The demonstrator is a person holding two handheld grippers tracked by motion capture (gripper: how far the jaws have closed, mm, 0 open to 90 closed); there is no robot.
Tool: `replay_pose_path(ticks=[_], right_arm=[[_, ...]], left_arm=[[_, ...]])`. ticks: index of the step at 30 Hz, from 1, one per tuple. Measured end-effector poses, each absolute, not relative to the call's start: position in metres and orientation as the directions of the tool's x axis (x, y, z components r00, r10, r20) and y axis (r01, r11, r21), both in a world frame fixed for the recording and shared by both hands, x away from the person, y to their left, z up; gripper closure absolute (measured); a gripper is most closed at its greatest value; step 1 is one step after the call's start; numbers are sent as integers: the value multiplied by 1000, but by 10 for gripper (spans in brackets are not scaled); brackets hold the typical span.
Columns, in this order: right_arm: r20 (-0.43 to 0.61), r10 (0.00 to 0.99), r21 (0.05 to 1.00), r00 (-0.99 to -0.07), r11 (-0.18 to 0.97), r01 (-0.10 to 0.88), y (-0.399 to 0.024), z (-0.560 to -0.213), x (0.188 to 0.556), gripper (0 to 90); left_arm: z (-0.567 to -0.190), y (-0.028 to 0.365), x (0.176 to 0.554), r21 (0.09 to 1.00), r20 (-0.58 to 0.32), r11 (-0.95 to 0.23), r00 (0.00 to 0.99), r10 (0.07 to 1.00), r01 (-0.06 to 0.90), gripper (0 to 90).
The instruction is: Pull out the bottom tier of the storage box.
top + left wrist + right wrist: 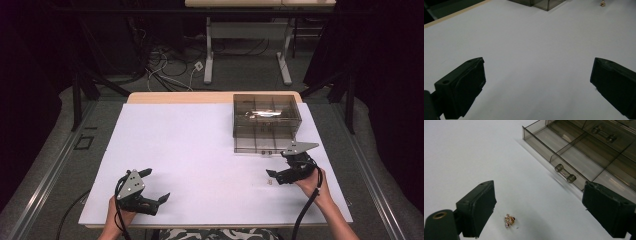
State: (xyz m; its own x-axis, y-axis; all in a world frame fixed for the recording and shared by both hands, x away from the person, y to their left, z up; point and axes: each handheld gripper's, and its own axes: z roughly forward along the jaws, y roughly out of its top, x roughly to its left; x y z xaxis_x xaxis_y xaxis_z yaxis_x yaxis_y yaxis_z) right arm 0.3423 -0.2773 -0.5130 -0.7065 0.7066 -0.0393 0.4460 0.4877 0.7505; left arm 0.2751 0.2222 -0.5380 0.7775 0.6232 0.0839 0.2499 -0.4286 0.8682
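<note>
We hold our right gripper [274, 176] low over the white table sheet [200, 150], just in front of the smoky clear drawer box [266, 116], and its jaws stand wide apart with nothing pressed between them. In the right gripper view the small gold trinket [509, 220], set with pale stones, lies on the sheet between the two black pads, nearer the left one and touching neither. From above, the same trinket [269, 183] is a tiny speck just beside the gripper's tips. The lowest drawer [564, 157] of the box is pulled out toward us; it is split into compartments, and a clear bar handle [565, 173] sits on its front wall. Our left gripper [156, 186] rests well apart at the near left of the table, jaws likewise spread and empty, with only bare sheet between them. In the left gripper view the trinket [602, 3] shows far off at the top edge, near a corner of the box [544, 3].
</note>
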Motion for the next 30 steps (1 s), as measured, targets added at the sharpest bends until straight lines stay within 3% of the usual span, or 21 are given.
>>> replay_pose_path(ticks=[22, 30], right_arm=[[24, 731, 752, -682, 436, 494, -272, -528, 323, 27], [37, 711, 742, -702, 451, 496, -271, -531, 316, 39]], left_arm=[[-537, 222, 274, 867, 86, -433, 780, 620, 248, 0], [-537, 222, 273, 871, 82, -424, 778, 624, 249, 0]])
